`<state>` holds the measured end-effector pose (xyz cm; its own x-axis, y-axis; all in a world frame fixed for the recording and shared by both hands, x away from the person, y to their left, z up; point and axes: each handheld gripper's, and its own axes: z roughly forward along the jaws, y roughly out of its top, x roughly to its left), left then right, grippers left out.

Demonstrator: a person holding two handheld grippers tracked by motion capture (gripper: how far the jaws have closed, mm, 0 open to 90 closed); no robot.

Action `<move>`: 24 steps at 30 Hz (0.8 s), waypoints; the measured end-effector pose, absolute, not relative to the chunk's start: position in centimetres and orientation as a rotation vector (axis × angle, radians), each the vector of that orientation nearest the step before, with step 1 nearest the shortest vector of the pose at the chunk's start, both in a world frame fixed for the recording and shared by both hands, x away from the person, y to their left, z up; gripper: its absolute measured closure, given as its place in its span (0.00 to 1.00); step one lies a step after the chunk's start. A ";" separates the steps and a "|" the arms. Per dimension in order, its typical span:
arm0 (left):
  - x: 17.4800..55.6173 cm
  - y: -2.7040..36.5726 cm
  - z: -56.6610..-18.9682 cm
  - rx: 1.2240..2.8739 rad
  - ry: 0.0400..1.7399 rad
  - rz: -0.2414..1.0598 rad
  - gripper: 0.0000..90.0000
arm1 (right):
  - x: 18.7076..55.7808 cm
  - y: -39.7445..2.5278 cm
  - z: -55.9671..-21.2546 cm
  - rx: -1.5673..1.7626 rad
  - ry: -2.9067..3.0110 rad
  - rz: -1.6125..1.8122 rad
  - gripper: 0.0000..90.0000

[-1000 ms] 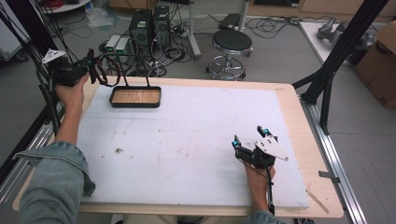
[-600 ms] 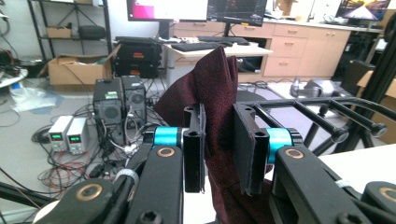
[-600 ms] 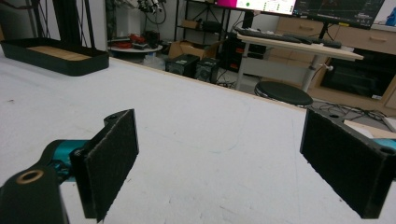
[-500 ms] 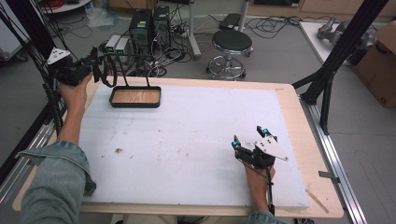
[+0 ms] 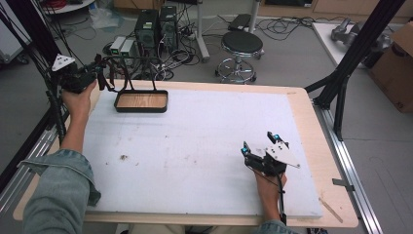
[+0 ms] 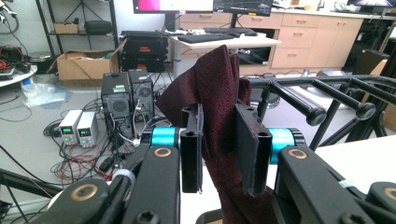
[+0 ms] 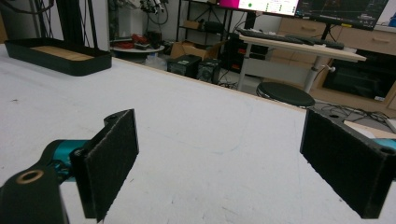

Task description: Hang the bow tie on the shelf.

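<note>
The white table (image 5: 195,146) filled the frame's middle, with the tray (image 5: 141,101) at upper left. Your left gripper (image 6: 219,140) pinched the dark red cloth (image 6: 217,79) there; it looked limp, best held by its bunched fold. Your right gripper (image 5: 260,148) stood spread at lower right.

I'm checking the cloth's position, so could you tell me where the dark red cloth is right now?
The dark red cloth is pinched in the left gripper, held at the table's far-left corner beside the black tray.

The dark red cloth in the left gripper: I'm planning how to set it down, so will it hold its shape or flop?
Probably floppy: the dark red cloth bunches and folds between the left gripper jaws. Its nubby knit looks grippy, so slipping seems unlikely. Likely light, hanging limp below.
</note>
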<state>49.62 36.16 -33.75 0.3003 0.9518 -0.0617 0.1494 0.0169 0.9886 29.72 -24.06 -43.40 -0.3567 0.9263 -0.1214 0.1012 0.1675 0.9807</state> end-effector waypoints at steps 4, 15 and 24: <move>49.4 36.3 -33.8 1.412 1.097 0.879 0.77 | 29.8 -24.1 -43.4 0.997 1.632 1.281 0.12; 46.8 37.2 -34.3 1.383 1.110 0.858 0.67 | 29.8 -24.1 -43.4 0.993 1.629 1.288 0.12; 43.2 37.5 -35.1 1.419 1.102 0.886 0.61 | 30.0 -24.2 -43.4 1.010 1.612 1.297 0.12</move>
<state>43.24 37.47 -35.12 0.2927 0.9546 -0.0547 0.1512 0.0103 0.9884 29.99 -24.25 -43.38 -0.3468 0.9316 -0.1087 0.0929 0.1495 0.9844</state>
